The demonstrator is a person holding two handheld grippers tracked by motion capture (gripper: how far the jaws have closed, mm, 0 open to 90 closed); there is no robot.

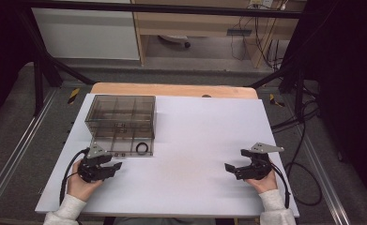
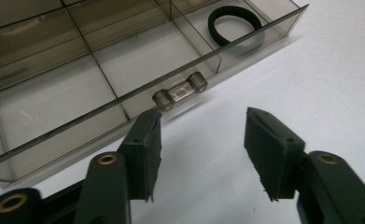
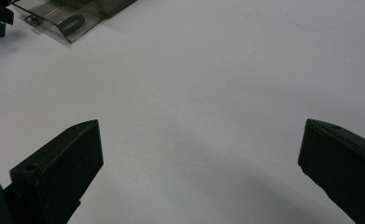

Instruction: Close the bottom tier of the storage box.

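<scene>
A smoky clear organizer box (image 1: 121,112) with several compartments stands at the table's back left. Its bottom drawer (image 2: 77,93) is pulled out toward me. A black ring (image 2: 231,25) lies in the drawer's right-hand compartment, seen too as the ring (image 1: 142,148). The drawer's small clear handle (image 2: 180,91) sits just beyond my left gripper (image 2: 203,114), level with its left jaw's tip. The jaws stand apart and hold nothing. My left gripper (image 1: 118,166) rests low in front of the drawer. My right gripper (image 3: 202,123) is open wide over bare white surface, at the right (image 1: 228,167).
A white sheet (image 1: 195,136) covers the table, with a wooden edge (image 1: 172,89) at the back. Black frame posts (image 1: 38,70) stand at the rear corners. Cables (image 1: 303,140) lie on the floor to the right.
</scene>
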